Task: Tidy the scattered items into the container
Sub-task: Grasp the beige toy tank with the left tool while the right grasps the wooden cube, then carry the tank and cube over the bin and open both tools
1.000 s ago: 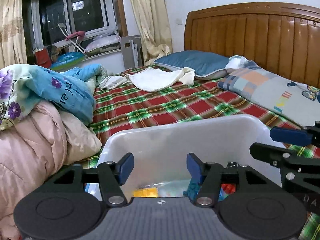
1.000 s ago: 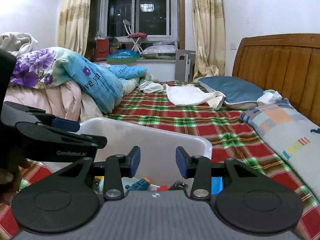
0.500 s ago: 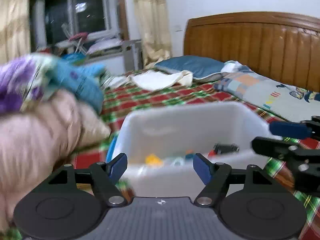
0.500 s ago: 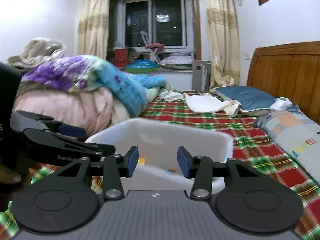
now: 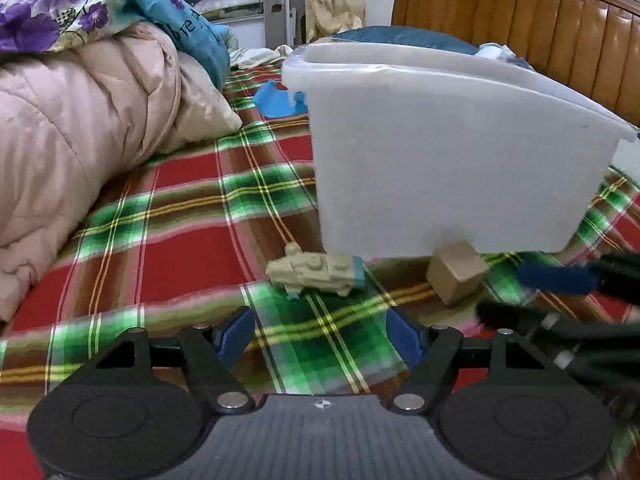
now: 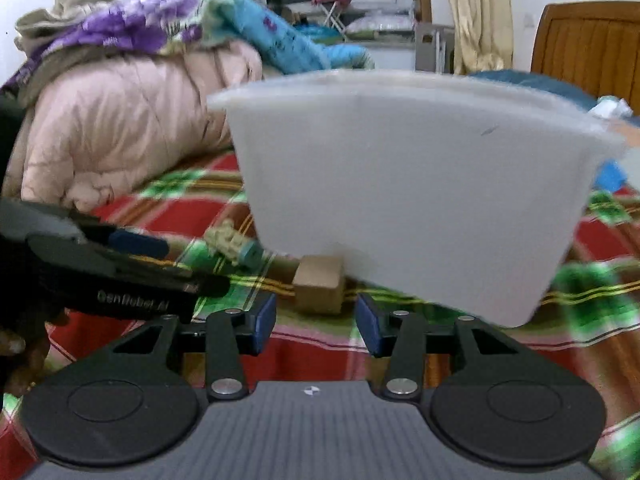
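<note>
Toy truck near bin; my left tool wide open, empty. Right tool half open, empty, facing block. Go slow, center, squeeze.

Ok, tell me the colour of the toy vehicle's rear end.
Light blue on the beige toy vehicle; left wrist view shows it best.

container: matt, smooth translucent white plastic
bedspread: woven plaid cloth
quilt: soft, faintly shiny pink cloth
headboard: glossy wood
block: matt, cardboard-like
</note>
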